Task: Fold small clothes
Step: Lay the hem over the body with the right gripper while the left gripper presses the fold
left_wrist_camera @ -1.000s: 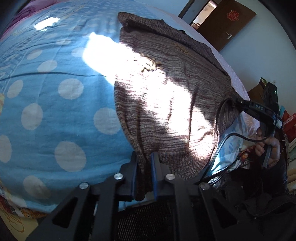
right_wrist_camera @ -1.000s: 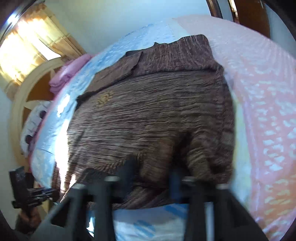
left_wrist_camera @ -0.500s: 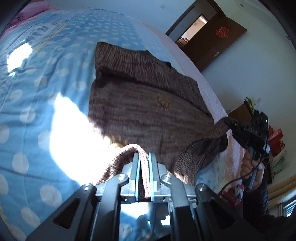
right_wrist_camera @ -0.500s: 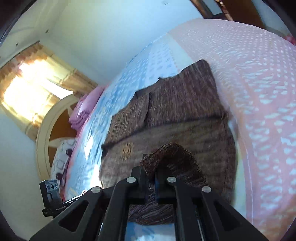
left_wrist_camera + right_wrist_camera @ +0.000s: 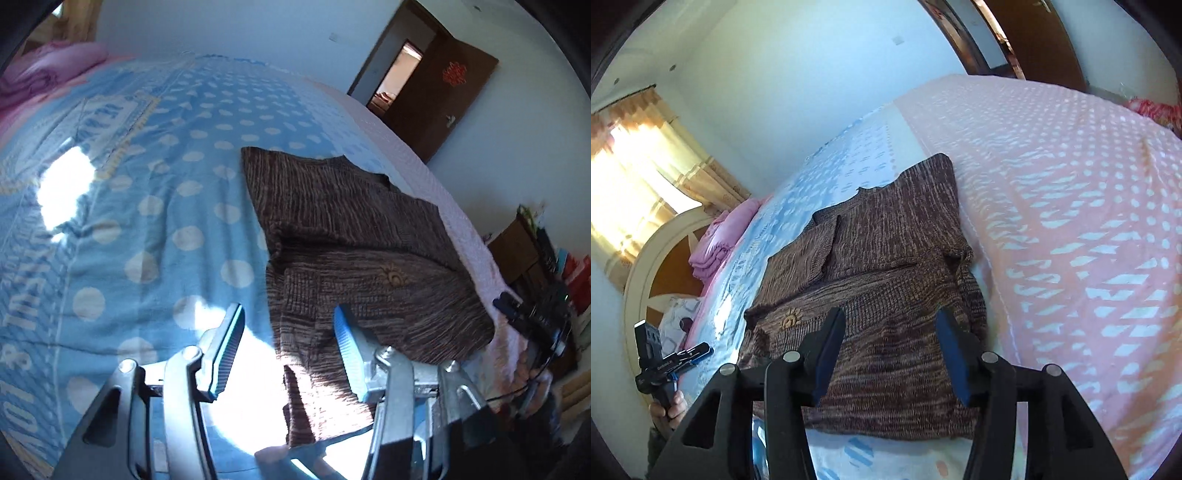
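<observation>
Brown knit is lying spread on the bed: the small sweater is resting flat, partly on the blue polka-dot sheet and partly beside the pink patterned blanket, with its lower portion doubled over the upper part. The left gripper is hovering with jaws spread and nothing between them, just above the sweater's near left edge. The right gripper is likewise hanging released and empty over the near right portion. From both claws the garment is lying straight ahead and just below, its long axis running away from them toward the far collar end. Neither arm is looking clearly nearer; each is facing its own side edge, so a next fold would probably be calling for both.
</observation>
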